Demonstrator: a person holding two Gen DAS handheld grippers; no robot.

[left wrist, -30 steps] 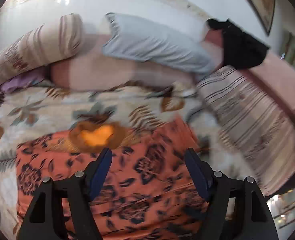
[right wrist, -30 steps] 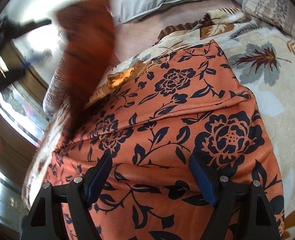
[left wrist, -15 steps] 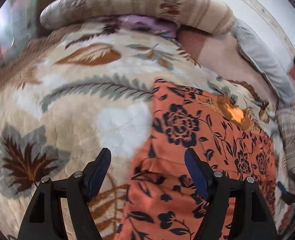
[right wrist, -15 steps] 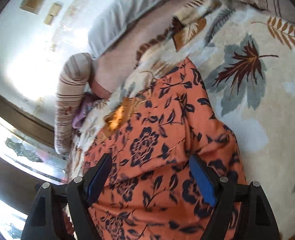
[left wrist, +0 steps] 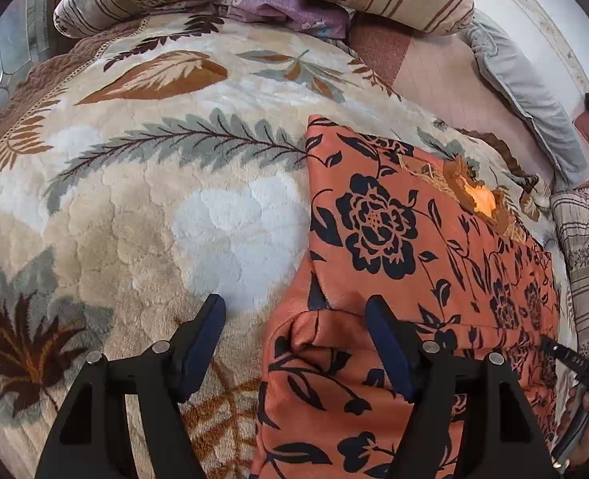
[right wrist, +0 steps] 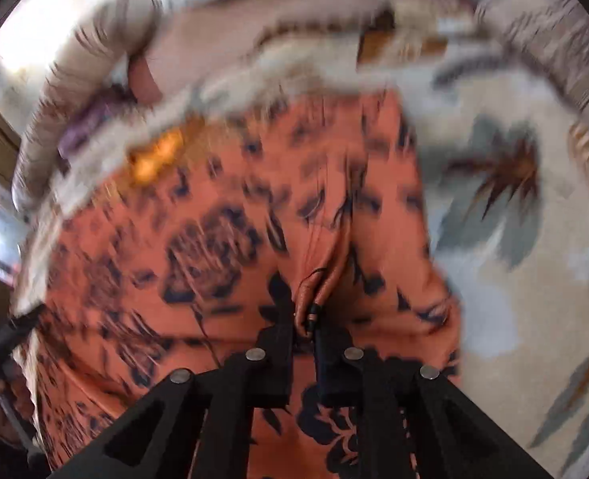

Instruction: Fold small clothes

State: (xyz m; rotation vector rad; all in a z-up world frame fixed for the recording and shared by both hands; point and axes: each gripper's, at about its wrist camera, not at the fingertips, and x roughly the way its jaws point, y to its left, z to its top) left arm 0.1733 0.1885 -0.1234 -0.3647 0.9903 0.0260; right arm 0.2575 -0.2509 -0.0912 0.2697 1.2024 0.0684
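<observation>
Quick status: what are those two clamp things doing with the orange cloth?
Right tool closing, pinching a ridge of orange floral garment. Left tool closing slightly, straddling its folded edge, not gripping. Nothing in the way.

The left wrist view is evenly lit by soft daylight and rendered sharp, with a glowing patch of light seen on the blanket (left wrist: pixel 484 201) and strong fisheye bending and dark vignetting found at the corners. The right wrist view is smeared throughout by motion blur, so the orange floral garment (right wrist: pixel 230 247) and bedding are streaked, while only the black fingers (right wrist: pixel 282 319) are kept fairly crisp. Overexposed glare is seen at its upper left edge.
</observation>
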